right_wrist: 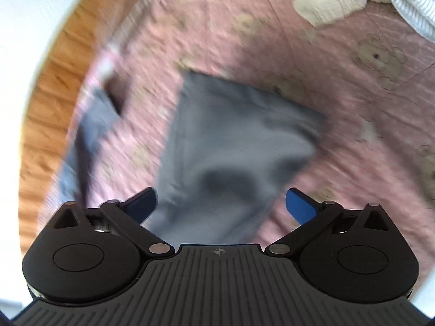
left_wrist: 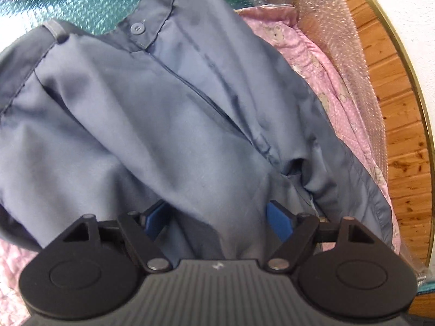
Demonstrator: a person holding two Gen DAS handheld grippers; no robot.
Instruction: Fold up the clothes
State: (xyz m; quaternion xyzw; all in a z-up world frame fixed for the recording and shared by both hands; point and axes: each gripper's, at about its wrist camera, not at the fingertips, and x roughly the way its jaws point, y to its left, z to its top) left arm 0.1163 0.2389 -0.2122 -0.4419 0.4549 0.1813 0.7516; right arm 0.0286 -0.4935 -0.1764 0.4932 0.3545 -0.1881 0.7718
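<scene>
No brand, label or readable writing showed on anything; the only mark was a small crosshair emblem on the body of each gripper.

The grey-blue garment was smooth, thin woven cloth with darker stitched seams, a single grey button at the waistband and a fly placket running down from it. It lay rumpled on the pink quilted bedspread, which was printed with teddy bears, near the edge that ran along a wooden rail.

The left gripper stood well open, a fold of the garment lying between its blue pads; whether they pressed the cloth I could not tell.

The right gripper stood wide open, with a blurred flap of the same garment hanging loose between the fingers. A cream cloth lay toward the far corner of the bedspread.
</scene>
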